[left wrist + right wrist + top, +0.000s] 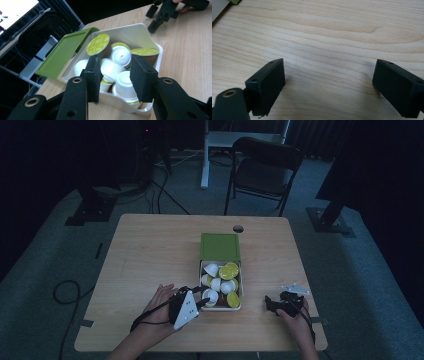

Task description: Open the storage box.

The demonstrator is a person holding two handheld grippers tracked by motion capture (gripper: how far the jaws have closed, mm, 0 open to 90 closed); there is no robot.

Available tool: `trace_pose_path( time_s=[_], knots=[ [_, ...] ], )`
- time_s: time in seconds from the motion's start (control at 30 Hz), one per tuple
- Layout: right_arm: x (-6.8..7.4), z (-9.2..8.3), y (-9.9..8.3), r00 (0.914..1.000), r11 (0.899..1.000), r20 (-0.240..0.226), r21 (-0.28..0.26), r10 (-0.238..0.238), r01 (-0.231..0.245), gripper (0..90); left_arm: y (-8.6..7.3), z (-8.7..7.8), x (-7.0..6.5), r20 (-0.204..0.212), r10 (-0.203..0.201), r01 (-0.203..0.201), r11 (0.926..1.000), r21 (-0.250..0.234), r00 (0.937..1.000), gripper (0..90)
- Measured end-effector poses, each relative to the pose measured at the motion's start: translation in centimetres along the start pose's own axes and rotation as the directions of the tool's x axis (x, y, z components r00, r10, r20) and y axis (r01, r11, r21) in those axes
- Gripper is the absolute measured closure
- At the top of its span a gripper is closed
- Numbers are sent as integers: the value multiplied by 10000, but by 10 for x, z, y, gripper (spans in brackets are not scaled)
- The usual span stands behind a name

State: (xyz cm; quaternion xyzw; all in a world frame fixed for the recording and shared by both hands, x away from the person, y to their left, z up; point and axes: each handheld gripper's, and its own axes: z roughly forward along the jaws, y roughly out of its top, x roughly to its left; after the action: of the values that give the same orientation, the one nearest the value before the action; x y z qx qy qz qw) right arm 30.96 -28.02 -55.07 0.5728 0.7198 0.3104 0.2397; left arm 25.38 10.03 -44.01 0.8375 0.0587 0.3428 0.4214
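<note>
Wooden table [150,260] carries a white box [221,306] of coffee pods near its middle, with a green lid [219,246] lying at the box's far end, touching it. Pods [220,285] sit jumbled inside, some showing white cups, some yellow-green foil tops. The left gripper [200,301] is at the box's near left corner; in the left gripper view its jaws stand spread at the rim, framing a white pod [124,83] without gripping it. The right gripper [270,304] rests on the table right of the box, well apart, jaws wide open over bare wood.
</note>
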Motion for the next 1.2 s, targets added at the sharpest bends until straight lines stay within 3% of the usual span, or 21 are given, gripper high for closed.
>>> trace_pose_path(
  time_s=[0.3,0.4,0.6,0.9,1.2],
  knots=[
    [0,0,0,10000,10000,4,1,-4,4,104,-15,-11,19,-468,-860,848,9961,-255,9952,596],
    [0,0,0,10000,10000,1,0,-6,6,104,-23,-13,23,-789,-922,900,9955,-305,9926,595],
    [0,0,0,10000,10000,2,0,-5,5,104,-39,-16,33,-1271,-1114,1128,9936,39,9856,483],
    [0,0,0,10000,10000,1,-1,-3,3,104,-62,-22,45,-1729,-1699,1777,9836,307,9702,350],
    [0,0,0,10000,10000,3,2,0,0,104,-83,-26,51,-1870,-2268,2432,9675,699,9558,278]
  ],
)
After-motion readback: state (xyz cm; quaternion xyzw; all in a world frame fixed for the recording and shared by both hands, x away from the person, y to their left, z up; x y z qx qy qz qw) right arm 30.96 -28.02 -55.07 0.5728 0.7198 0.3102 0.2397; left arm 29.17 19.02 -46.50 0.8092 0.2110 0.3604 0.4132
